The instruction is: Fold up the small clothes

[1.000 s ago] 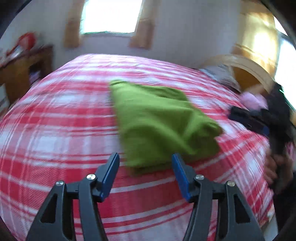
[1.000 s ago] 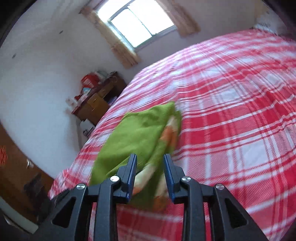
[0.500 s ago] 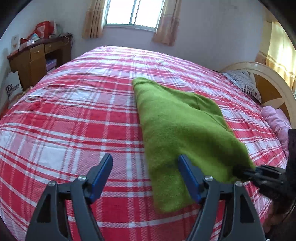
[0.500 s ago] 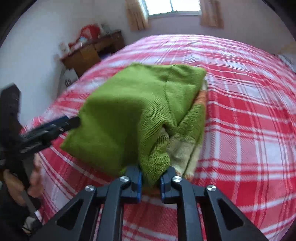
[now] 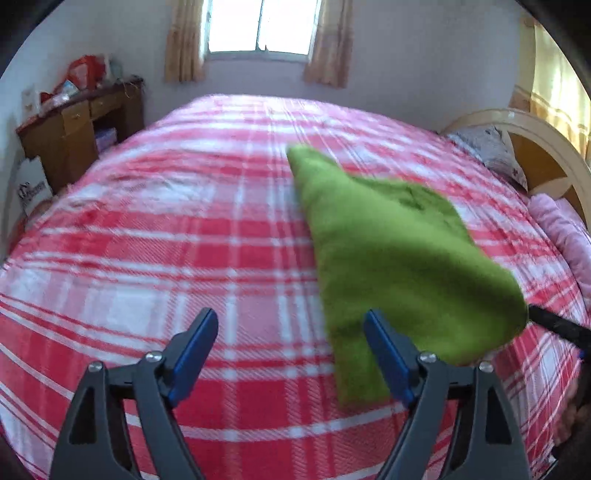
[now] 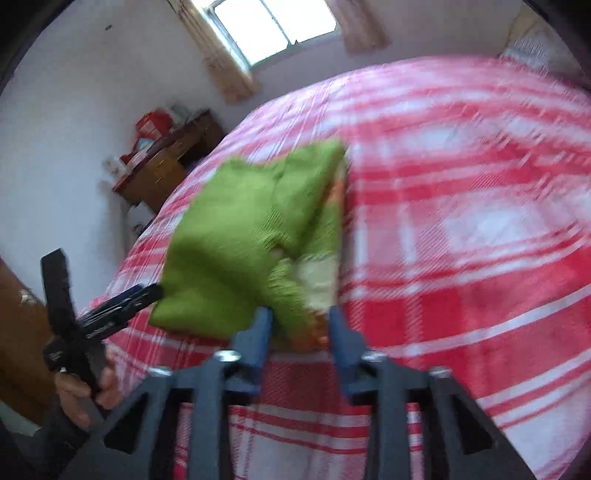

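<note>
Your green knitted garment [image 5: 399,254] lies folded on the red-and-white checked bedspread [image 5: 184,240], toward the near edge of the bed, with a paler, orange-trimmed layer showing under its fold in the right wrist view. Your left gripper [image 5: 291,350] hangs over the cover just beside the garment, jaws spread wide and just opened further, nothing between them; its right finger [image 5: 388,358] sits in front of the cloth's near corner, and whether it touches, the blur won't let you tell. Your right gripper [image 6: 299,336] has just let its jaws open too: they stand apart with the garment's bunched near corner between them, and the pads don't seem to press on it, though the picture is smeared. Your left hand [image 6: 85,391] shows at the bed's near edge, wrapped around the handle. At the far side, a wooden desk [image 5: 77,129] stands by the wall under the window [image 5: 258,26], and pillows [image 5: 487,151] lie against the headboard [image 5: 535,147].
</note>
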{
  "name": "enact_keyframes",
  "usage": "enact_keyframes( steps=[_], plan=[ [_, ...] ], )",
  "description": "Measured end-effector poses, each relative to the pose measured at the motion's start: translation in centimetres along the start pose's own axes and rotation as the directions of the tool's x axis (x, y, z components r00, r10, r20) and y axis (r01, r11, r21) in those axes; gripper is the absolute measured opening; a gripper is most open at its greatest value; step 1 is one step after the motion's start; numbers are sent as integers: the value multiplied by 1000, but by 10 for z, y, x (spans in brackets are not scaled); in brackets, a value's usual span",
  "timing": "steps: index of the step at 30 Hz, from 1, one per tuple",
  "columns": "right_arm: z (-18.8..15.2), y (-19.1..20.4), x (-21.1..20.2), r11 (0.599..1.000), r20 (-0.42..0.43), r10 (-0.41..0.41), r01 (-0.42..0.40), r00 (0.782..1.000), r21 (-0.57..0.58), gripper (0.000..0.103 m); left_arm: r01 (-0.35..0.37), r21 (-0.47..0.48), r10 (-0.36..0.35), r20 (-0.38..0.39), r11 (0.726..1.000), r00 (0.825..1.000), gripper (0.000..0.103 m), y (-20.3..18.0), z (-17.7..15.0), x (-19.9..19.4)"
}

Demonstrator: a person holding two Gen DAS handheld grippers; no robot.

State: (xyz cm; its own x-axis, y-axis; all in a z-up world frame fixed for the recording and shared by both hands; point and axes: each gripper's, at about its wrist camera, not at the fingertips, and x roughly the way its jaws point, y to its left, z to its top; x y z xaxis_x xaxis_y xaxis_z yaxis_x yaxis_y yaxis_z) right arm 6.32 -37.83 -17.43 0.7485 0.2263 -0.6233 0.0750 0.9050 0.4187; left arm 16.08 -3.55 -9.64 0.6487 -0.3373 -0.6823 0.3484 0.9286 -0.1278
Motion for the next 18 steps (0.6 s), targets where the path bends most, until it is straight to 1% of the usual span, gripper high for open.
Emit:
enact_keyframes(
  steps=[1, 2, 4, 6, 9, 10, 11, 12, 13, 14, 15, 16, 17, 18],
  plan=[
    [6, -1, -11, 1000, 50, -9, 9, 999, 1, 51, -3, -11, 3, 18, 1000, 1000, 84, 2, 7, -3],
    [12, -2, -19, 1000, 89, -1, 0, 996, 11, 54, 2, -19, -1, 30, 1000, 1000, 84, 1, 14, -3],
    [28, -2, -25, 998, 132, 49, -54, 990, 35, 55, 10, -18, -10, 34, 1000, 999, 84, -2, 26, 4],
    [46, 2, -11, 997, 109, 59, -64, 992, 46, 56, 4, -2, -4, 46, 1000, 999, 84, -12, 37, 12],
    [73, 6, 28, 999, 59, 19, -20, 998, 26, 55, -14, 27, 12, 56, 1000, 998, 84, -25, 48, 26],
    [84, 8, 43, 1000, 47, 7, -7, 999, 0, 55, -16, 29, 14, 62, 999, 998, 84, -29, 50, 30],
    [86, 12, 54, 1000, 33, 0, 1, 999, -28, 55, -17, 32, 15, 65, 999, 998, 84, -32, 51, 34],
    [90, 15, 65, 998, 9, -7, 8, 1000, -55, 55, -29, 36, 26, 60, 999, 998, 84, -35, 50, 40],
    [94, 17, 82, 996, -34, -42, 39, 999, -82, 55, -46, 36, 44, 43, 998, 998, 84, -38, 49, 48],
    [95, 17, 100, 990, -88, -102, 93, 991, -102, 37, -47, 32, 46, 28, 998, 999, 84, -39, 48, 53],
    [96, 14, 116, 989, -139, -120, 106, 983, -105, 26, -36, 19, 36, 9, 999, 999, 84, -40, 45, 60],
    [97, 14, 118, 992, -127, -96, 85, 987, -93, 22, -28, 9, 28, -1, 1000, 1000, 84, -40, 43, 64],
    [100, 18, 117, 991, -108, -93, 81, 990, -110, 12, -23, 4, 23, -3, 1000, 1000, 84, -41, 41, 65],
    [104, 25, 114, 981, -73, -123, 110, 990, -162, 6, -18, -5, 18, -4, 1000, 1000, 86, -42, 39, 66]
  ],
)
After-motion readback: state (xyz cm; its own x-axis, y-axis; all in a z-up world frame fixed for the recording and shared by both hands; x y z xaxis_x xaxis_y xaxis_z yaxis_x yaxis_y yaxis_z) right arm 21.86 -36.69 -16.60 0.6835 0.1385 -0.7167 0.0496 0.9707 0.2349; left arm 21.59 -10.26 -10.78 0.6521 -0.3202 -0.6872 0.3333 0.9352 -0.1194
